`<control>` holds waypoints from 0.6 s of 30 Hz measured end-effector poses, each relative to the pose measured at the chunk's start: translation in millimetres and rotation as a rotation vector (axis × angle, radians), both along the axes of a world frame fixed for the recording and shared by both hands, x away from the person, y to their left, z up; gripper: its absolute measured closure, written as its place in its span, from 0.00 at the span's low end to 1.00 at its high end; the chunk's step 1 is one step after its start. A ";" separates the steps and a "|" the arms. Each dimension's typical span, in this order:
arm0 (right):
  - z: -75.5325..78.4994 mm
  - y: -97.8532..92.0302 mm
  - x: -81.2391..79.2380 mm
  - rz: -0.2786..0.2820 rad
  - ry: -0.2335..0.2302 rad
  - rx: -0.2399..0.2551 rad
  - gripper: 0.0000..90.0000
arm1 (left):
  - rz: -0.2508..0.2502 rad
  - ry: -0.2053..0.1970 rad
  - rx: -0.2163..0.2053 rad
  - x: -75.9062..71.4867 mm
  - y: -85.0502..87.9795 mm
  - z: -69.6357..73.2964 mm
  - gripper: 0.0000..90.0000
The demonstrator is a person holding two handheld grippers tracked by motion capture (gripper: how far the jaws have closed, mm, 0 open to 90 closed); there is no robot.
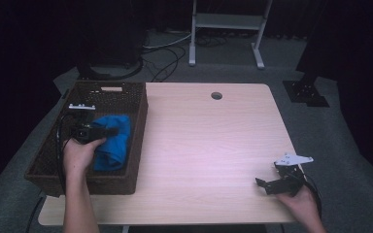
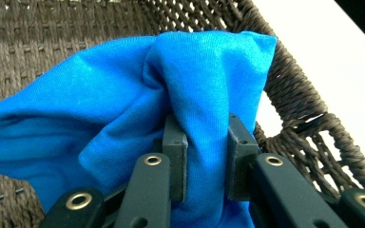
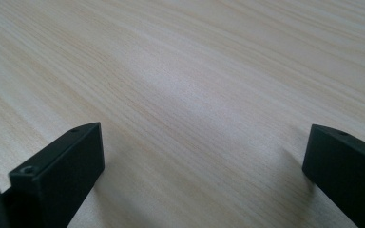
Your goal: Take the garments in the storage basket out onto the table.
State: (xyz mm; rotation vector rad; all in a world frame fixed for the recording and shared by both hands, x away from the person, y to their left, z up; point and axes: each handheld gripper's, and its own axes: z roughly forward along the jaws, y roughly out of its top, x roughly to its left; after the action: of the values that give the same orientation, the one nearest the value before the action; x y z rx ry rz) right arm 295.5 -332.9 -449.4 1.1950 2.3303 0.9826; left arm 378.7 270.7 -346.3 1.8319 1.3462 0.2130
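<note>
Blue cloth [image 2: 123, 109], one piece, sits bunched between the jaws of the left claw [image 2: 204, 161], which is clamped on a fold of it above the woven basket [image 2: 309, 114]; most of the fabric hangs below and to one side of the claw. Only a pinch is held, so I judge the fold could slip free, or the trailing part could snag the basket wall. One basket. The right claw [image 3: 204, 161] stands wide open, holding nothing, just above the bare surface [image 3: 195, 71].
</note>
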 end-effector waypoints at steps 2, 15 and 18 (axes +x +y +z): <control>0.0 -0.1 0.0 0.000 0.000 -0.001 0.00 | 0.000 -0.011 -0.010 -0.9 0.4 0.6 0.83; 0.0 -0.2 0.1 -0.002 -0.001 0.000 0.00 | -0.018 -0.060 -0.069 -4.1 3.7 3.4 0.83; 0.0 -0.2 0.1 -0.002 -0.001 0.000 0.00 | -0.017 -0.075 -0.099 -5.3 6.1 4.2 0.83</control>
State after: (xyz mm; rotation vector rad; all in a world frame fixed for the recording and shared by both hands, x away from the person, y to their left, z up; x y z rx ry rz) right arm 295.7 -333.1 -449.5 1.1967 2.3278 0.9818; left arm 373.4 276.7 -342.1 1.7359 1.2665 0.2012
